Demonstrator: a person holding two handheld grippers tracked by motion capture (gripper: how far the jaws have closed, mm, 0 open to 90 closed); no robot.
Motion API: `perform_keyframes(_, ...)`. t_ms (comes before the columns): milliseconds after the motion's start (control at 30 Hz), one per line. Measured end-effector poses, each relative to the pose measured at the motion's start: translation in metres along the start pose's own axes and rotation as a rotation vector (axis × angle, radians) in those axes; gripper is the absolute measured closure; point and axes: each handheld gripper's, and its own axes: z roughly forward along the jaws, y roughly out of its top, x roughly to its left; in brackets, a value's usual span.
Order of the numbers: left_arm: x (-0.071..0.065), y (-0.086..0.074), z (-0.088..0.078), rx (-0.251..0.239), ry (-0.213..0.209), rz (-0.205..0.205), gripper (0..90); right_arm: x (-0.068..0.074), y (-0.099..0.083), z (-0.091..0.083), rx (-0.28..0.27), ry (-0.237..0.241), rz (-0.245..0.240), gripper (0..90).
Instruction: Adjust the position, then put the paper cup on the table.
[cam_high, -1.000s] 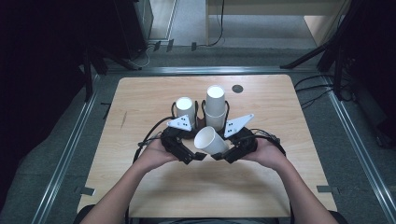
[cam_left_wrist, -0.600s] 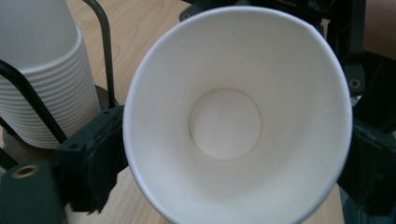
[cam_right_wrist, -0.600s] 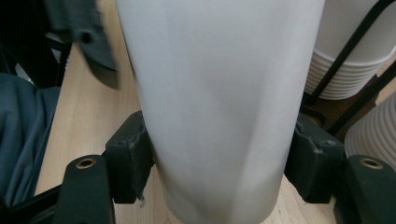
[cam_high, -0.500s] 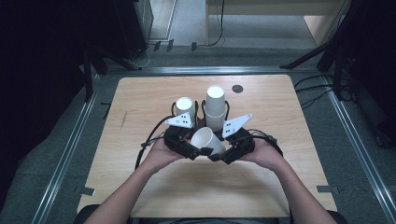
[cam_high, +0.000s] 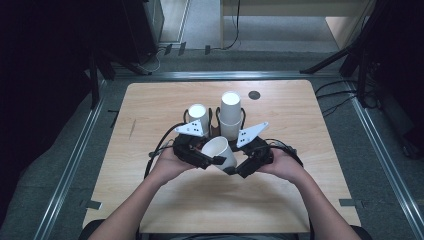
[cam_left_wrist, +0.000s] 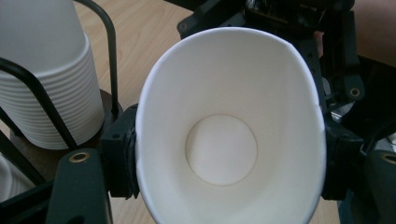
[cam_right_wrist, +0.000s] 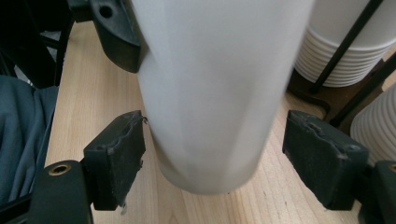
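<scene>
**Paper cup passing from the right gripper to the left**

A single white paper cup (cam_high: 220, 151) is lying on its side in the air just above the wooden table (cam_high: 150, 200), between the two grippers, with its mouth turned toward about 10 o'clock in the high view. Two racks of stacked cups are standing just beyond it: the shorter stack (cam_high: 198, 116) at 11 o'clock from the cup and the taller stack (cam_high: 230, 115) at 12 o'clock.

The step in hand appears to be a hand-over. The left gripper (cam_high: 212, 159) has just been closing, and in the left gripper view its pads are pressing on both sides of the cup's rim (cam_left_wrist: 231, 140), squeezing the mouth into an oval; it is holding the cup at a moderate spread. The right gripper (cam_high: 235, 169) has just been opening: in the right gripper view its pads (cam_right_wrist: 116, 154) are standing wide on either side of the cup's tapered base (cam_right_wrist: 210, 116), the left pad just grazing the wall or barely off it, the right pad clearly apart.

The next move is likely calling for the right gripper to back away toward 4 o'clock without brushing the base, while the left keeps a gentle squeeze, since the thin rim is already deforming and could crease.
</scene>
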Motion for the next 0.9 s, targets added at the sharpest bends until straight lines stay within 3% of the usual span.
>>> perform_keyframes(200, 0.004, -0.001, -0.004, 0.038, 0.013, -0.005, 27.0, -0.002, -0.004, -0.005, 0.003, -0.023, 0.018, 20.7)
perform_keyframes(467, 0.006, -0.005, -0.006, 0.1, 0.065, 0.018, 27.0, -0.002, -0.009, -0.012, 0.007, -0.034, 0.02, 20.3)
perform_keyframes(633, 0.007, -0.006, -0.008, 0.105, 0.088, 0.021, 27.0, -0.002, -0.012, -0.013, 0.013, -0.065, 0.016, 20.3)
perform_keyframes(900, 0.008, -0.01, -0.009, 0.17, 0.111, 0.047, 27.0, -0.006, -0.017, -0.018, 0.013, -0.121, 0.034, 20.3)
